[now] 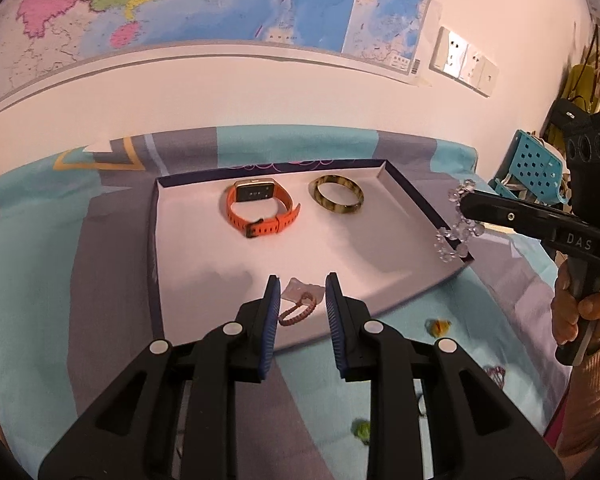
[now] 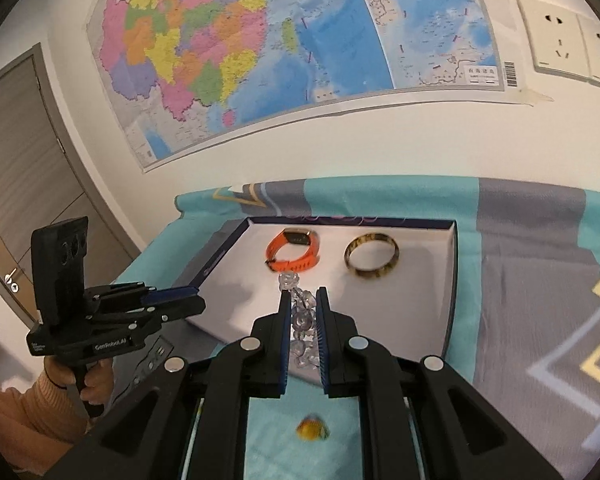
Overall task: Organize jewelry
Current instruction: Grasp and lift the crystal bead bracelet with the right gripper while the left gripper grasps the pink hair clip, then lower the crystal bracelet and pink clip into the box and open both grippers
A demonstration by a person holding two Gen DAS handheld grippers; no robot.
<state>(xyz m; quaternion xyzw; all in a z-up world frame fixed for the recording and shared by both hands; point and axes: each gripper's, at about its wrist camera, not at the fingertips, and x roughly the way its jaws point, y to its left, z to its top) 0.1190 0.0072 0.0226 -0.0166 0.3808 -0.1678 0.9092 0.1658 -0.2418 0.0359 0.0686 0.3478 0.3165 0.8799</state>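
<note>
A shallow white tray (image 1: 204, 256) with a dark rim lies on the bed. In it are an orange watch (image 1: 260, 210) and a tortoiseshell bangle (image 1: 337, 199). A pink braided bracelet (image 1: 298, 312) with a clear packet lies at the tray's near edge, between the fingers of my open left gripper (image 1: 303, 300). My right gripper (image 2: 304, 320) is shut on a clear crystal bead bracelet (image 2: 300, 312) and holds it over the tray's near right side; it also shows in the left wrist view (image 1: 456, 224). The watch (image 2: 294, 250) and bangle (image 2: 372, 258) lie ahead of it.
The tray (image 2: 420, 304) sits on a teal and grey bedspread (image 1: 40, 264). A small yellow-orange piece (image 1: 438, 326) and a green piece (image 1: 362, 430) lie on the cloth near me. A blue perforated basket (image 1: 534, 172) stands at the right. A map hangs on the wall behind.
</note>
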